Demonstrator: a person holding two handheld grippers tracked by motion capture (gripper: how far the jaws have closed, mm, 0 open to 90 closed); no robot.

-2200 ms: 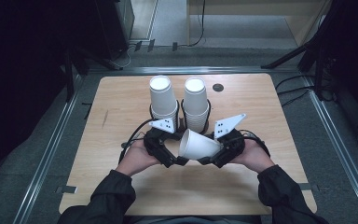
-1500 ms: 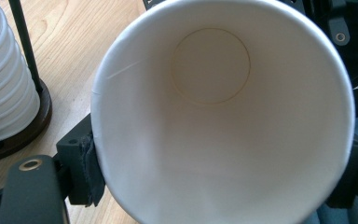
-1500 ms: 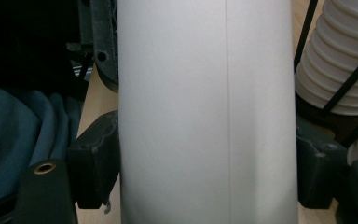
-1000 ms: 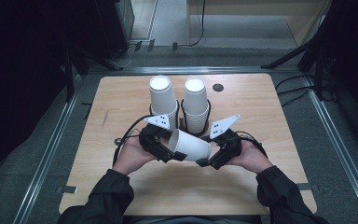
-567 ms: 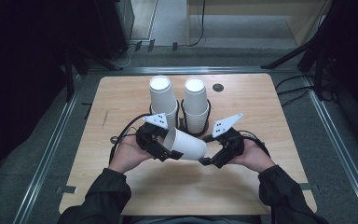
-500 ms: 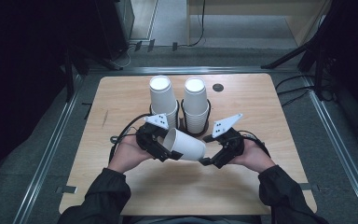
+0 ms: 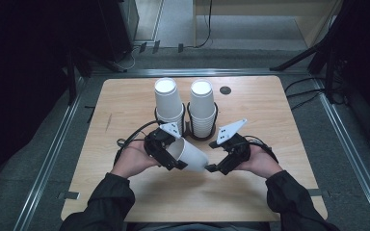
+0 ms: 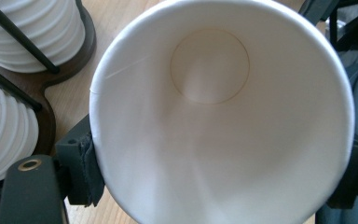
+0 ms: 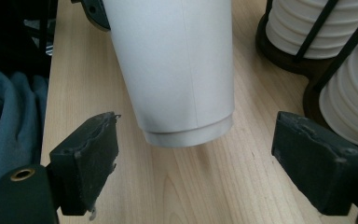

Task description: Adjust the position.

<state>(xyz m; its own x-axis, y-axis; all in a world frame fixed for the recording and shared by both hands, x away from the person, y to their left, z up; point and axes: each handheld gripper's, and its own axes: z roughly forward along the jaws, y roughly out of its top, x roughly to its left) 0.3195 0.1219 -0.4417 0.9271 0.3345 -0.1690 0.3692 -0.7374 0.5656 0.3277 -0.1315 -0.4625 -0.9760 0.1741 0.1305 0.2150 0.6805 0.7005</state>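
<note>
Tipped since the earlier high view from rim-up between both grippers to lying on its side – paper cup (image 7: 189,154), now out of the right gripper's jaws and carried by the left alone. Held just above the wooden table (image 7: 279,120) near its front middle, rim toward 10 o'clock, closed base toward 4 o'clock. Clamped at the rim end by the left gripper (image 7: 166,151), pads pressed on opposite sides of the wall, hollow inside and round bottom facing that gripper's camera (image 8: 209,65). Released by the right gripper (image 7: 215,167) – jaws spread wide, pads (image 9: 86,158) apart from the cup's base (image 9: 189,133), base just ahead of the gap, nothing pinched. At 12 o'clock from the cup, two stacks of white cups (image 7: 169,103) and (image 7: 202,107) upside down in a dark wire holder (image 7: 188,127), side by side, well clear of the held cup. Past the stacks at 1 o'clock, small dark round hole (image 7: 225,90) in the tabletop.
</note>
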